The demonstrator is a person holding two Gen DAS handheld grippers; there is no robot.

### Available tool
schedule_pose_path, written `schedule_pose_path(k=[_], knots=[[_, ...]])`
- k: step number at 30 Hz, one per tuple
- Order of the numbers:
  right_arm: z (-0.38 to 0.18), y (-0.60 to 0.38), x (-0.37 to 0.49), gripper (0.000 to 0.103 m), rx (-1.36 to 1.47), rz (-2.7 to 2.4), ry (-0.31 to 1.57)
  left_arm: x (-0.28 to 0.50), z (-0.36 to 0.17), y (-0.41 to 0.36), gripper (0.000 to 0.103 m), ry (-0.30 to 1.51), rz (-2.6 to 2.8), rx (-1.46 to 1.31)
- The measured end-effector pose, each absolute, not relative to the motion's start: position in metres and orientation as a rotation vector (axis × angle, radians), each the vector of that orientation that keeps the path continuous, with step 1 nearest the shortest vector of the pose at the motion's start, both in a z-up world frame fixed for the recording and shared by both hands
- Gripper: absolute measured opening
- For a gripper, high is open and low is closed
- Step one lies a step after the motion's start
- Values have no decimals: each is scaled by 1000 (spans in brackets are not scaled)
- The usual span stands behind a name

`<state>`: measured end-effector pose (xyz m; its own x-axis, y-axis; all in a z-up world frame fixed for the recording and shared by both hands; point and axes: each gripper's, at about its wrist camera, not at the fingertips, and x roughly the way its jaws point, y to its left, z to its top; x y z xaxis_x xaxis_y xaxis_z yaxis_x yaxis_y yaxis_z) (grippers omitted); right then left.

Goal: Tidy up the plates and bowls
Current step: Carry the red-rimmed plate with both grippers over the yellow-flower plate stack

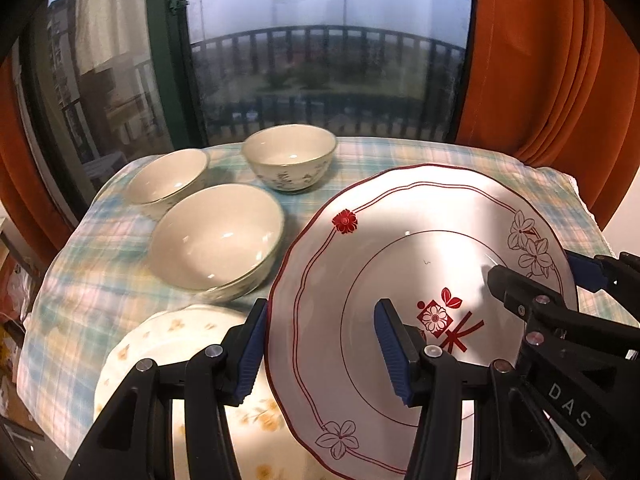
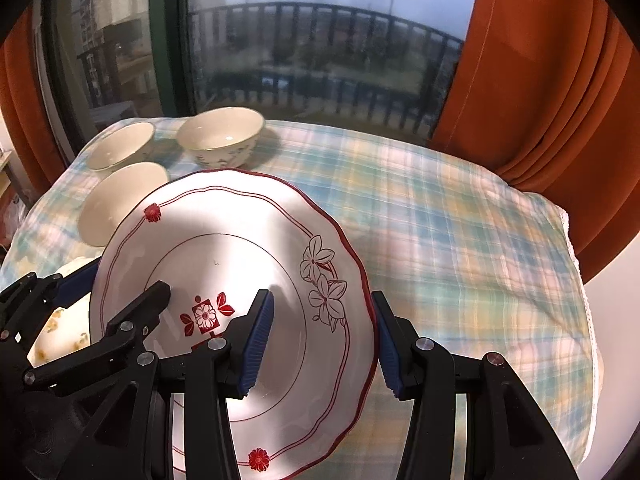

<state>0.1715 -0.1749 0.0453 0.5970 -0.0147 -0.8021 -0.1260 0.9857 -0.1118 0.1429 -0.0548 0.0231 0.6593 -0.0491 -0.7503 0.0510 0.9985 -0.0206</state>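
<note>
A white plate with a red rim and red flower marks (image 1: 400, 264) (image 2: 224, 256) hangs tilted above the table, carried between both grippers. My left gripper (image 1: 324, 348) is shut on its left rim, one pad under the edge and one on the face. My right gripper (image 2: 322, 346) is shut on the opposite rim. Each gripper also shows in the other's view: the right gripper (image 1: 540, 276) and the left gripper (image 2: 116, 292). Under the lifted plate lies a white plate with yellow flowers (image 1: 168, 360) (image 2: 60, 332). Three cream bowls stand behind: one near (image 1: 218, 236) (image 2: 116, 200), one far left (image 1: 168, 178) (image 2: 122, 146), one far middle (image 1: 290, 162) (image 2: 220, 136).
A plaid cloth (image 2: 440, 220) covers the table, whose right half shows only cloth. Orange curtains (image 2: 540, 80) hang at both sides of a window with a balcony railing (image 1: 320, 60) behind the table. The table's right edge (image 2: 580, 280) drops off close by.
</note>
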Motion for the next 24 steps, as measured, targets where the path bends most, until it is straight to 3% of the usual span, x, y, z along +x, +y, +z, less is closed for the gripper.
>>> schedule_pose_path(k=[24], knots=[[25, -90, 126, 53, -161, 211, 916, 98, -7, 30, 53, 850, 32, -51]])
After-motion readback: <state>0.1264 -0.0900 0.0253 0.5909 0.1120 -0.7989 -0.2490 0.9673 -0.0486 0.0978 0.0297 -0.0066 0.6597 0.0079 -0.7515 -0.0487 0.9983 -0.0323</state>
